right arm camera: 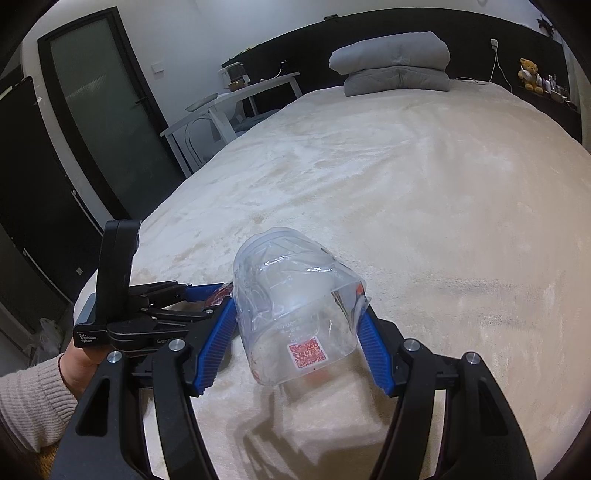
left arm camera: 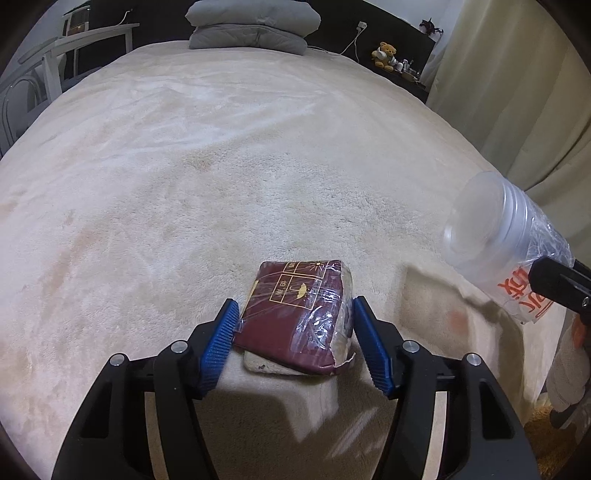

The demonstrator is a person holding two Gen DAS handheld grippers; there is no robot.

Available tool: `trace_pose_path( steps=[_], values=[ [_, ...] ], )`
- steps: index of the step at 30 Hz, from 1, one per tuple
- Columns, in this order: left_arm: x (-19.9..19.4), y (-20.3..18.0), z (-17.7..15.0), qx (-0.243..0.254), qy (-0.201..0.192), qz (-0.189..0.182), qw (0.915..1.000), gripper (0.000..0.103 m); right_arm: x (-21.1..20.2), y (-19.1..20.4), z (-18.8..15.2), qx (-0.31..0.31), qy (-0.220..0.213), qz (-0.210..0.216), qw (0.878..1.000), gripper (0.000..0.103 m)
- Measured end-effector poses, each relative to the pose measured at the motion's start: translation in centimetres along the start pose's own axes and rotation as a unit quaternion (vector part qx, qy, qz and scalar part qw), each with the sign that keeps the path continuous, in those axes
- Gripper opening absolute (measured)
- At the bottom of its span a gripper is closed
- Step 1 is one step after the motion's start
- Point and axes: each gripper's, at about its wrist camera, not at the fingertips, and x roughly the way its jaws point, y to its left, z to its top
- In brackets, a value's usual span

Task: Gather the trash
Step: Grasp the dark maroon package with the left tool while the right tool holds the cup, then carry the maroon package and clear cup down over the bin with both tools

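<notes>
A dark red tissue pack [left arm camera: 295, 314] in clear wrap lies near the front corner of the cream bed cover [left arm camera: 221, 166]. My left gripper [left arm camera: 295, 314] straddles it, blue pads touching both sides, apparently closed on it. My right gripper [right arm camera: 297, 325] is shut on a clear plastic cup [right arm camera: 291, 302] with red print and a QR code, held above the bed. That cup also shows in the left wrist view [left arm camera: 495, 236] at the right, with the right gripper's black finger on it. The left gripper shows in the right wrist view [right arm camera: 162, 310] at the left.
Folded grey bedding [left arm camera: 255, 26] lies at the head of the bed. A white desk and chair [right arm camera: 221, 110] stand to the left, beside a dark door [right arm camera: 99, 110]. Curtains [left arm camera: 517, 92] hang on the right. A teddy bear [left arm camera: 386, 55] sits on a shelf.
</notes>
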Motion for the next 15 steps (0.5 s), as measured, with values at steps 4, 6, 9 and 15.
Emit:
trace_pose_path(
  steps=[4, 6, 9, 15],
  values=[
    [-1.8, 0.3, -0.4, -0.024, -0.016, -0.001, 0.9996, 0.062, 0.4, 0.2, -0.2, 0.003, 0.005, -0.001, 1.000, 0.065],
    [-2.8, 0.2, -0.7, -0.031, -0.025, -0.004, 0.9992, 0.062, 0.4, 0.3, -0.4, 0.007, 0.003, 0.000, 1.000, 0.065],
    [-4.4, 0.1, -1.4, -0.051, -0.037, -0.016, 0.9978, 0.062, 0.0, 0.3, -0.9, 0.015, 0.004, 0.002, 1.000, 0.065],
    [-7.6, -0.2, -2.9, -0.067, -0.062, -0.030, 0.9954, 0.062, -0.7, 0.5, -2.1, 0.012, 0.013, -0.016, 1.000, 0.065]
  ],
)
